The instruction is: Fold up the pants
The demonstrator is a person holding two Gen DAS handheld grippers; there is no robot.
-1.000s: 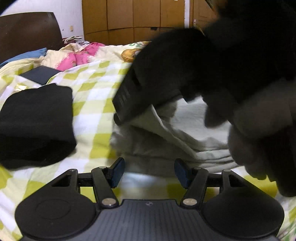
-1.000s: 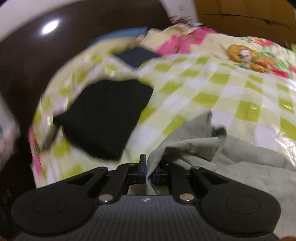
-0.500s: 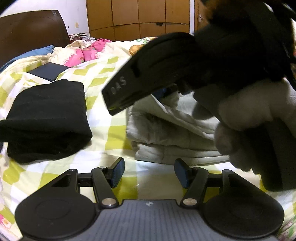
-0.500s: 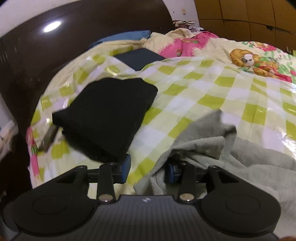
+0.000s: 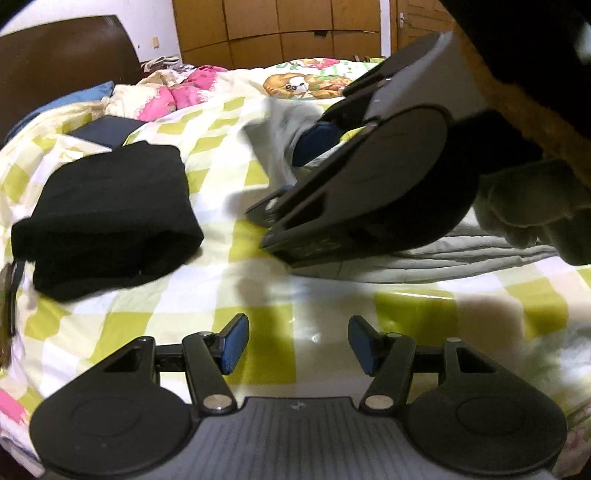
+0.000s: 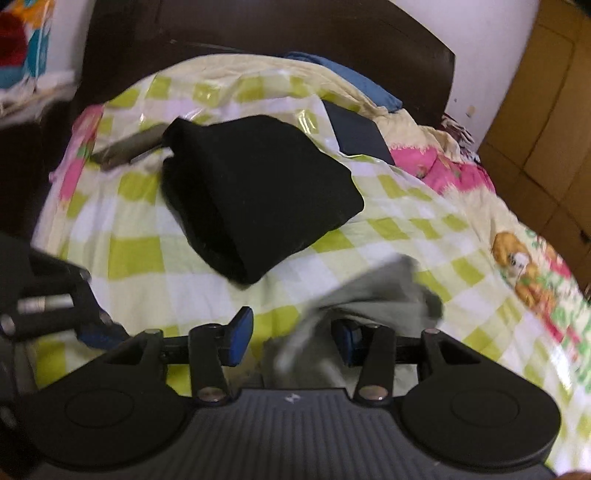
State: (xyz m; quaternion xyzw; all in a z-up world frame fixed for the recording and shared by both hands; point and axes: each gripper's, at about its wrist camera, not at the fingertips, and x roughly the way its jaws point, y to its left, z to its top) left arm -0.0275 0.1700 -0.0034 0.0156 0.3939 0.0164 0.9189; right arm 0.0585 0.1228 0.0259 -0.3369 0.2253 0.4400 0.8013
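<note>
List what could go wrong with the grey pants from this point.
1. The right gripper is opening with a flap of the grey pants between its pads. Pulling away may snag the cloth and undo the fold.
2. The flap looks bunched, not flat, so it may set crooked on the folded stack.
3. The left gripper is open over the checked bedspread, holding nothing, so nothing pins the stack if it slides.

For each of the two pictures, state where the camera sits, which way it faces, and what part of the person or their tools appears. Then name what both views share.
Left wrist: behind the left gripper, angled down at the checked bedcover; shows the right gripper and a gloved hand.
Right wrist: behind the right gripper, jaws opening around the grey pants, facing the headboard.
Shared: the folded black garment.
</note>
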